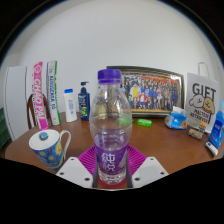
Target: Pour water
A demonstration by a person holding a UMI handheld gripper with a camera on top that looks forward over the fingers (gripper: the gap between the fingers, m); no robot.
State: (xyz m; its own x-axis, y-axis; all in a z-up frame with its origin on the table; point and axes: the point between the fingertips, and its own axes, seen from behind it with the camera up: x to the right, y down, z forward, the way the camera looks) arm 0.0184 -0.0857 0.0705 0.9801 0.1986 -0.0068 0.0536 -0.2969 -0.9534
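bottle (110, 125): clear plastic, purple cap on, standing upright between the fingers, its base down among the pads.
handling: looks nearly full, so likely heavy; thin wall may give under a squeeze, smooth and a bit slippery.
hold: mid-body, at the label band, seems safest.
tongs (111, 172): the two fingers sit at either side of the bottle's base; cannot tell if they press it.
mug (47, 150): ahead and left, on the wooden table (160, 145), the probable pour target.
beyond: framed photo (152, 92).
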